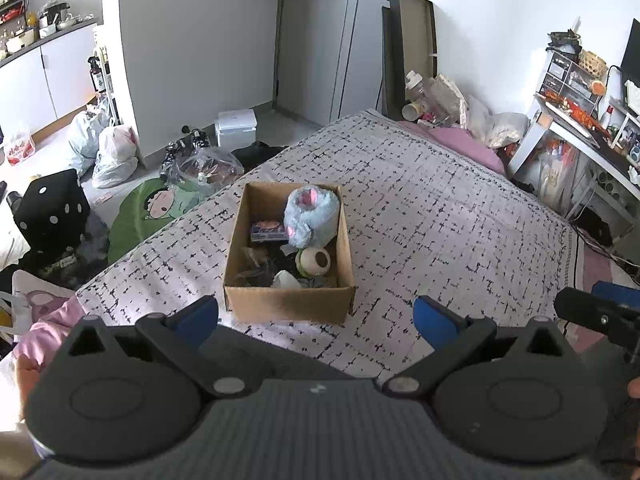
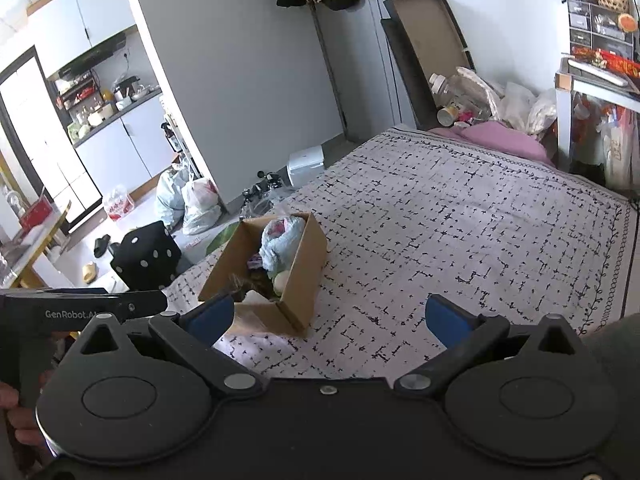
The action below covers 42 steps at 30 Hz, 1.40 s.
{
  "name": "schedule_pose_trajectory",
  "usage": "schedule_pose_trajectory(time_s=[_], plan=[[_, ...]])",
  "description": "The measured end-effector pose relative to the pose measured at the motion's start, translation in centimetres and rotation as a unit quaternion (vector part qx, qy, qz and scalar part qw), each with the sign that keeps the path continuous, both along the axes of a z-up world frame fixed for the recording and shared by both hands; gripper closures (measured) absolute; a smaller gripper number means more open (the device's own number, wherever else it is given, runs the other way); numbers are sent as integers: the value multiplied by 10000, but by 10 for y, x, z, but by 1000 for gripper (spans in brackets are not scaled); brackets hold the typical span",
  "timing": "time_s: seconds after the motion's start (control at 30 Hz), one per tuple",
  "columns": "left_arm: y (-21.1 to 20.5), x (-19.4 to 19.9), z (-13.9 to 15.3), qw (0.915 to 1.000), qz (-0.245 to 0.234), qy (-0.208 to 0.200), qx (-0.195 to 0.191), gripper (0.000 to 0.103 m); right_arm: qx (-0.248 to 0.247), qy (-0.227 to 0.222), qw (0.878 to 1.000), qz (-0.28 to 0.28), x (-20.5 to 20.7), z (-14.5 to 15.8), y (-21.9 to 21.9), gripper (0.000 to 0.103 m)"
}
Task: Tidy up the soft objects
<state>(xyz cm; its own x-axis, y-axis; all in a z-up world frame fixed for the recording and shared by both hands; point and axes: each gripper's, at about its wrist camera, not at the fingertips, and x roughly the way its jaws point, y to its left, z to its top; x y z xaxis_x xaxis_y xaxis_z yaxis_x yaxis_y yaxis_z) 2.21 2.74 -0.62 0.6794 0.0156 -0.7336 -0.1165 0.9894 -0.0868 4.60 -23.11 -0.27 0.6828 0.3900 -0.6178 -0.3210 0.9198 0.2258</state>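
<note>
An open cardboard box [image 1: 288, 300] stands on the bed; it also shows in the right wrist view [image 2: 308, 276]. Inside lie a fluffy light-blue plush [image 1: 310, 216], a round cream and green plush [image 1: 314, 262], a small purple packet [image 1: 267, 231] and dark furry items [image 1: 256, 268]. My left gripper [image 1: 316, 316] is open and empty, just short of the box's near wall. My right gripper [image 2: 330, 318] is open and empty, to the right of the box's near corner. The blue plush shows in the right wrist view [image 2: 280, 246] too.
The bed has a white cover with black dashes [image 1: 440, 216]. A pink pillow [image 1: 468, 144] lies at its far end. On the floor to the left are a black dotted cube [image 1: 52, 208], a green cushion [image 1: 148, 212] and plastic bags [image 1: 112, 152]. A cluttered desk [image 1: 592, 136] stands at right.
</note>
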Motion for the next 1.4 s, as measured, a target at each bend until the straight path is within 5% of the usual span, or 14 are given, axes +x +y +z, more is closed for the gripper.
schedule_pose_trajectory(time_s=[1.4], plan=[[6, -5, -4, 9998, -28, 27, 182, 0, 46, 246, 9996, 101, 3, -6, 13, 0]])
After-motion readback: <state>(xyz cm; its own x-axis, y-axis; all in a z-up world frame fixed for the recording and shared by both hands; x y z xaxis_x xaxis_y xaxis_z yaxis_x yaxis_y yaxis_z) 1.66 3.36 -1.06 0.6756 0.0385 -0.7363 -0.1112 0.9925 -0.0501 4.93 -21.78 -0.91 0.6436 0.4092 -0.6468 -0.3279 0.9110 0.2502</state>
